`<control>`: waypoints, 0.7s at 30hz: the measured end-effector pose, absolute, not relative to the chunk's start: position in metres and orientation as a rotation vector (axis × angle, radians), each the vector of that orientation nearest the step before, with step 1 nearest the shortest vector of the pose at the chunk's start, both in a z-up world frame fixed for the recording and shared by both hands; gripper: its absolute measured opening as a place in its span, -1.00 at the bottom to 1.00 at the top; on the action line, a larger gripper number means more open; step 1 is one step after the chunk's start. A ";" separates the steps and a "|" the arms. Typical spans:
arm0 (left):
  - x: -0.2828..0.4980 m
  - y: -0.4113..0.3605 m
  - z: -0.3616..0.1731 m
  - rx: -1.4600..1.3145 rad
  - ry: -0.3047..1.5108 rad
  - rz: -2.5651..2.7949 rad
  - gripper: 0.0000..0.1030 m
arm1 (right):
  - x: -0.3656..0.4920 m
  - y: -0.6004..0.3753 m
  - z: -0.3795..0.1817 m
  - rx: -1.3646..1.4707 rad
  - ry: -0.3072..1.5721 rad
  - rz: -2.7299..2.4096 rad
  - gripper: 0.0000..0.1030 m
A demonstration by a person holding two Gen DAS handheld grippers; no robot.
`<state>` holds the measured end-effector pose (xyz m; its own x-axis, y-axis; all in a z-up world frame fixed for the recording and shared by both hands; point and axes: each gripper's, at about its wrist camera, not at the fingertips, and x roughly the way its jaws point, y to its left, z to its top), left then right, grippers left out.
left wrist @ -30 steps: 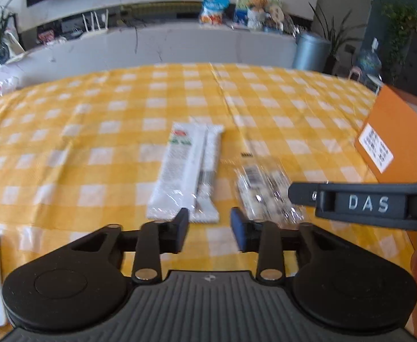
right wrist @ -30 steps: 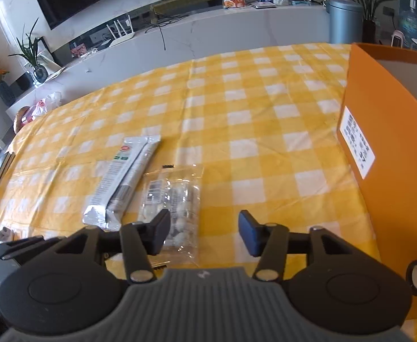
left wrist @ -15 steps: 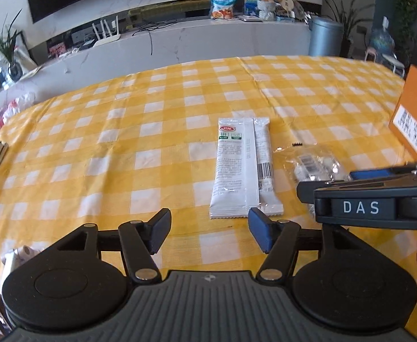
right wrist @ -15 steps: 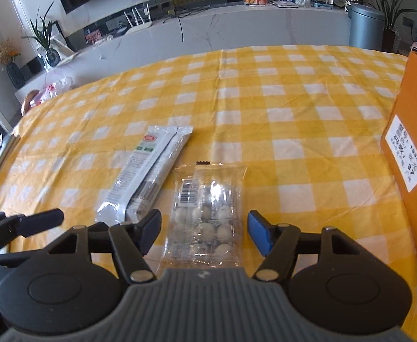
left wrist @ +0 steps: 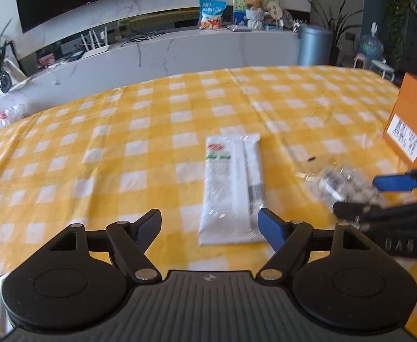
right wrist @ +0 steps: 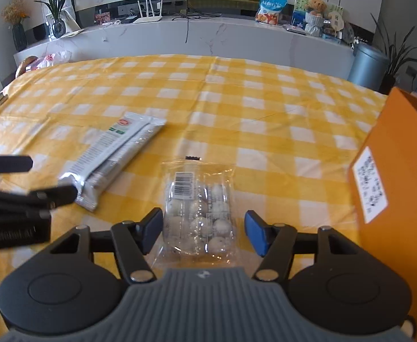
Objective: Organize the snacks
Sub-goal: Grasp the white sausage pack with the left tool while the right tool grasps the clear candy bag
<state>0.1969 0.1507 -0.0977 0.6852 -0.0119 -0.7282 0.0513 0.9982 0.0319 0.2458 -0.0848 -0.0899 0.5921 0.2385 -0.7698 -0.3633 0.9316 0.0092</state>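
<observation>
- Yellow checked tablecloth (left wrist: 151,131) fills the table, marble counter (right wrist: 208,40) behind.
- Left gripper (left wrist: 209,228) hangs over the near end of the white snack packet (left wrist: 231,188), jaws spreading wider, touching nothing.
- Right gripper (right wrist: 203,232) straddles the clear bag of round sweets (right wrist: 199,211), pads off it, released.
- Orange box (right wrist: 390,188) stands at the right, near the bag.

On the checked worktop (right wrist: 265,119), the right tongs (right wrist: 204,232) straddle a clear bag (right wrist: 198,213) of pale round sweets, pads apart from it. A white packet (right wrist: 114,162) lies left, the left tongs (right wrist: 51,178) at its near end. An orange box (right wrist: 390,176) stands right.
</observation>
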 end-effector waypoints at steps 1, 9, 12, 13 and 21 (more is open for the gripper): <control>0.203 0.149 -0.098 0.037 0.825 -0.049 0.81 | 0.246 -0.087 -0.090 -0.154 0.870 0.349 0.29; 0.238 0.145 -0.115 0.001 0.879 -0.040 0.81 | 0.242 -0.080 -0.093 -0.200 0.818 0.401 0.29; 0.235 0.146 -0.116 -0.021 0.854 -0.034 0.82 | 0.242 -0.079 -0.096 -0.209 0.796 0.406 0.29; 0.234 0.144 -0.117 -0.014 0.849 -0.031 0.81 | 0.243 -0.080 -0.098 -0.198 0.803 0.404 0.28; 0.229 0.134 -0.116 0.008 0.823 -0.038 0.53 | 0.240 -0.087 -0.102 -0.138 0.774 0.391 0.13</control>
